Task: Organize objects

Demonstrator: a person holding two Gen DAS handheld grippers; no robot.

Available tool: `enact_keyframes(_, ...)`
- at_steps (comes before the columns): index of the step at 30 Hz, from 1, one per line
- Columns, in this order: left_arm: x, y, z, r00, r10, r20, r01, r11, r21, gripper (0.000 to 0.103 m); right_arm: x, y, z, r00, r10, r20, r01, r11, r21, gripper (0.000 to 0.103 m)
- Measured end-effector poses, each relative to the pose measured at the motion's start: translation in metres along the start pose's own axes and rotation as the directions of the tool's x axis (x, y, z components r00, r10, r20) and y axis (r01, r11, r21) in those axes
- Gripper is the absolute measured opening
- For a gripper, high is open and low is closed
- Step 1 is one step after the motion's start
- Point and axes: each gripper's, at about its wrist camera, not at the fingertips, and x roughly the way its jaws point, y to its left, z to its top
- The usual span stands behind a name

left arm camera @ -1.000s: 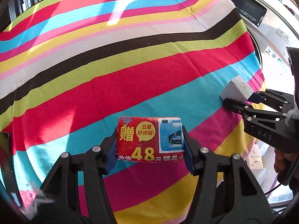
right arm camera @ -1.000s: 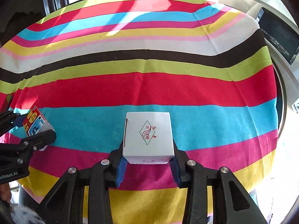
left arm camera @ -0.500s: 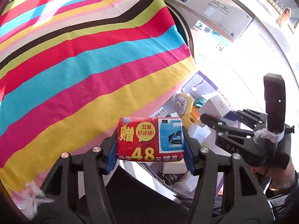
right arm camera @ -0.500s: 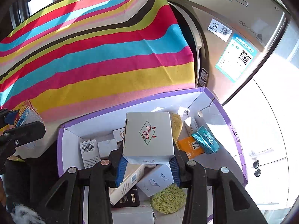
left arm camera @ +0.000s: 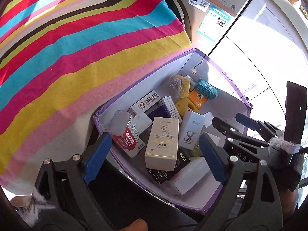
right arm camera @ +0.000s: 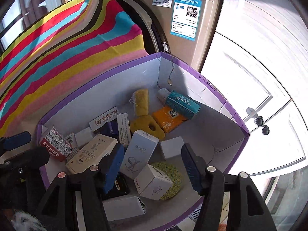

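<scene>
A purple-edged cardboard box (left arm camera: 142, 77) (right arm camera: 211, 90) holds several small packages. The red packet (left arm camera: 126, 134) (right arm camera: 55, 144) lies at the box's left end. The white cube box (right arm camera: 152, 182) lies near a round green sponge (right arm camera: 173, 181). My left gripper (left arm camera: 154, 156) is open and empty above the box's near side. My right gripper (right arm camera: 152, 165) is open and empty above the box; it also shows at the right of the left wrist view (left arm camera: 238, 123).
A striped cloth (left arm camera: 67, 48) (right arm camera: 67, 38) covers the table to the left of the box. A washing machine (right arm camera: 182, 19) stands behind. In the box lie a cream carton (left arm camera: 161, 142), yellow sponges (right arm camera: 144, 115), an orange packet (right arm camera: 169, 119) and a teal box (right arm camera: 182, 104).
Both grippers moved from over the cloth to over the box and opened. The red packet and the white cube box dropped out of the jaws into the box.
</scene>
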Motion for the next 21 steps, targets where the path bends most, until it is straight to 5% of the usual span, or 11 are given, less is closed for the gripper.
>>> enact_keyframes(2,-0.006,-0.001,-0.002,1.000,0.002,0.003,-0.002,1.000,0.011,0.103,0.000,-0.001,0.003,1.000,0.007,-0.007,-0.006,1.000,0.030,0.079)
enact_keyframes(8,-0.024,-0.009,-0.015,0.995,-0.097,0.026,0.098,0.995,-0.021,0.103,-0.007,-0.002,0.003,1.000,0.000,0.012,0.000,0.999,0.054,0.084)
enact_keyframes(11,-0.054,-0.026,-0.018,0.994,0.027,0.105,-0.030,0.999,0.021,0.103,-0.013,-0.003,0.001,1.000,0.013,0.024,-0.014,0.998,0.059,0.084)
enact_keyframes(13,-0.097,-0.036,-0.021,0.972,0.019,0.235,-0.029,0.999,0.043,0.103,-0.021,-0.006,0.001,0.999,-0.004,0.042,0.001,0.998,0.068,0.084)
enact_keyframes(16,-0.149,-0.040,-0.019,0.912,0.013,0.410,-0.044,0.997,0.064,0.103,-0.029,-0.010,0.005,0.998,-0.041,0.054,0.037,0.996,0.081,0.084)
enact_keyframes(19,-0.149,-0.031,0.001,0.906,-0.040,0.422,0.002,0.996,0.089,0.103,-0.024,-0.017,0.007,0.998,-0.050,0.027,0.047,0.994,0.096,0.084)
enact_keyframes(21,-0.130,-0.032,0.012,0.920,0.049,0.390,-0.090,0.992,0.090,0.103,-0.018,-0.022,0.006,0.998,-0.058,-0.006,0.059,0.992,0.109,0.084)
